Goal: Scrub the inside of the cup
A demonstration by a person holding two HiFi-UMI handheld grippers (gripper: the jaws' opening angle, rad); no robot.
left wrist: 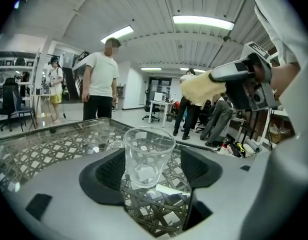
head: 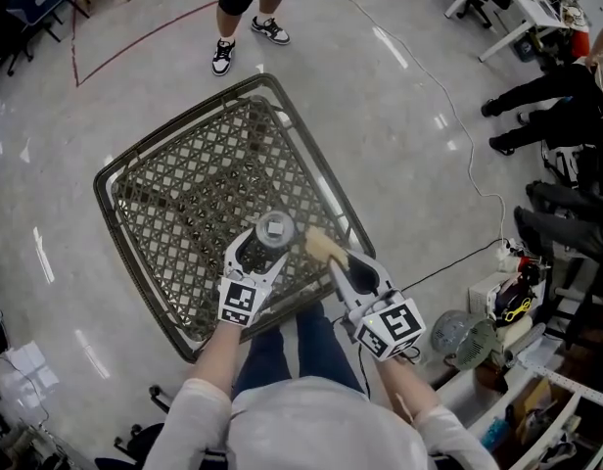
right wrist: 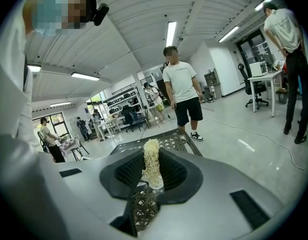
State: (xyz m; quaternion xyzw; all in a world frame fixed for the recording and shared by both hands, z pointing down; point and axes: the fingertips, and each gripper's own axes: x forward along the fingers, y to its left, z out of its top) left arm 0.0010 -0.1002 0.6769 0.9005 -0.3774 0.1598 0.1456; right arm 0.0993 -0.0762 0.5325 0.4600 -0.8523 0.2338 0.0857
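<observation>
- Office floor is carrying a lattice table (head: 135, 157); ppl are standing beyond it.
- Cup (head: 275, 229) is standing upright and empty by table's near edge.
- L gripper (head: 258, 253) is straddling cup, jaws wide, pads off the glass both sides; prob. placed to steady it.
- R gripper (head: 343, 264) is clamping sponge (head: 321, 247), hovering just beside cup rim, prob. so it can go inside to scrub.

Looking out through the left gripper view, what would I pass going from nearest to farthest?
glass cup → far rim of the woven table → person in a white T-shirt → white desk
</observation>
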